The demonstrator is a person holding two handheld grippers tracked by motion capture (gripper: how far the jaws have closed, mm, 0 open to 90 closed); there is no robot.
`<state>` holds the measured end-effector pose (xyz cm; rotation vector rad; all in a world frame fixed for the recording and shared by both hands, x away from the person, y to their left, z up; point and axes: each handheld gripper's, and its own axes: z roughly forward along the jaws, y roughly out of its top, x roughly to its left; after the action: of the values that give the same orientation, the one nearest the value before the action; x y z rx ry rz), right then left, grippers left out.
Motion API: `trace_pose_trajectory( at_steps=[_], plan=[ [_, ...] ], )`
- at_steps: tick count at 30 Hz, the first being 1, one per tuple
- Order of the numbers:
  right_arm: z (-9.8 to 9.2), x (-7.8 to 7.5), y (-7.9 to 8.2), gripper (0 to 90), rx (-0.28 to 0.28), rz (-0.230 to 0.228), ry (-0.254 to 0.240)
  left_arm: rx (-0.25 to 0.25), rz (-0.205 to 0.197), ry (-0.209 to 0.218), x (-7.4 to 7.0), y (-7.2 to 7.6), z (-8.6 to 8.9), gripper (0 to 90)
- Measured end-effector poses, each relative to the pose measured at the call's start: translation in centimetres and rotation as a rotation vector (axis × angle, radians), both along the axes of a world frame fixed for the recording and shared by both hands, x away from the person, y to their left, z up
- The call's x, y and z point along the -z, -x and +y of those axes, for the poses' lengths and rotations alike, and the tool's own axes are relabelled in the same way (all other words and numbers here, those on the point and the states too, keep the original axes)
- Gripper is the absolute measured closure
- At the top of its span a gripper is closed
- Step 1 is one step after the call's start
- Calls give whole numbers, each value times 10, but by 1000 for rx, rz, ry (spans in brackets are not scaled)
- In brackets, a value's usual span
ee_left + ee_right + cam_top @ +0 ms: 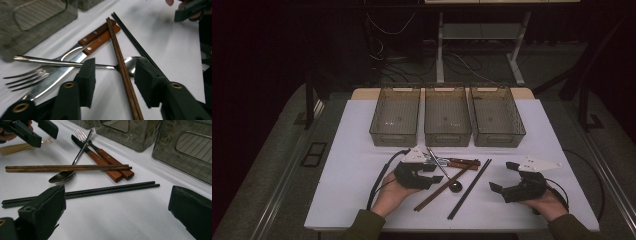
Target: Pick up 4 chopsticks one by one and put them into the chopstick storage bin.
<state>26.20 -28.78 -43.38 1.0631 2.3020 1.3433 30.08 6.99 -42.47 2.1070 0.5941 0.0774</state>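
Note:
My left gripper (435,173) (115,75) lies low over a pile of cutlery, open, its pads apart on either side of a pair of brown wooden chopsticks (122,70) (442,187) and the neck of a steel spoon (130,63) (455,186). Neither pad presses on them. A wood-handled knife (97,42) and fork (27,76) lie under the spoon's handle. A pair of black chopsticks (469,190) (112,188) lies just right of the pile. My right gripper (502,176) (117,202) rests at the right, wide open and holding nothing, facing the black chopsticks.
Three smoky transparent bins (396,117) (447,117) (497,117) stand side by side at the back of the white tabletop (352,190). Cables trail from both grippers. Beyond the table's edges the dark floor drops away.

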Motion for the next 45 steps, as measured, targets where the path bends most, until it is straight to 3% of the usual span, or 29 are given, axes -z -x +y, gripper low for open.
trace_pose_trajectory(
  at_steps=[11,17,28,45],
  plan=[
    [0,1,0,14,-3,-3,6,32,29,-63,8,9,-9,708],
    [0,0,0,15,-7,-10,4,42,59,-73,14,12,-10,725],
    [1,1,0,14,-6,-14,16,45,74,-94,16,13,-12,759],
    [1,1,0,15,-3,-16,18,47,48,-146,18,14,-15,775]
  ],
)
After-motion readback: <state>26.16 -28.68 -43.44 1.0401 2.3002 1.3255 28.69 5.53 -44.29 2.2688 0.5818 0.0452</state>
